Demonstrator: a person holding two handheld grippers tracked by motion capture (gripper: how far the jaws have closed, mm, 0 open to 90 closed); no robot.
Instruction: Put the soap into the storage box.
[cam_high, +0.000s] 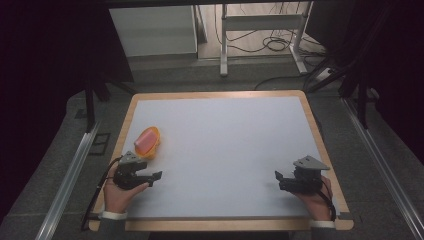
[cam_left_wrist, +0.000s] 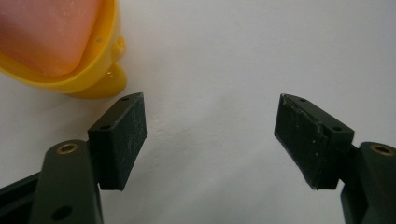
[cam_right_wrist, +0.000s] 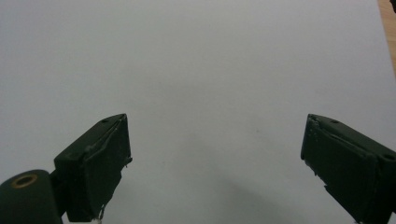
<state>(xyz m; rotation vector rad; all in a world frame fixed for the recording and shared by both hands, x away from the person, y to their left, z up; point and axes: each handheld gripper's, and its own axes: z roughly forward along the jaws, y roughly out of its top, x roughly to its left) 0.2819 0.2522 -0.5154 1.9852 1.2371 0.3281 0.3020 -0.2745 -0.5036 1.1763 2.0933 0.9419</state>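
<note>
The left tool sits low over the table, near its left edge. A hand holds it from below. Its two black jaws stand wide apart, and nothing is between them. In the left tool's own view, the white table top shows in the gap between the pads.

A yellow cup lies on the table just past the left tool, a little to its left. Something pink sits inside the cup. In the left tool's view, the cup is very near the left jaw's tip, up in the corner, but it does not touch the jaw. The pink thing looks smooth and soft there.

The right tool is near the right edge of the table, well apart from the cup. Another hand holds it. Its jaws are wide apart too, with only bare white table between them. The two tools point toward each other across the table.
</note>
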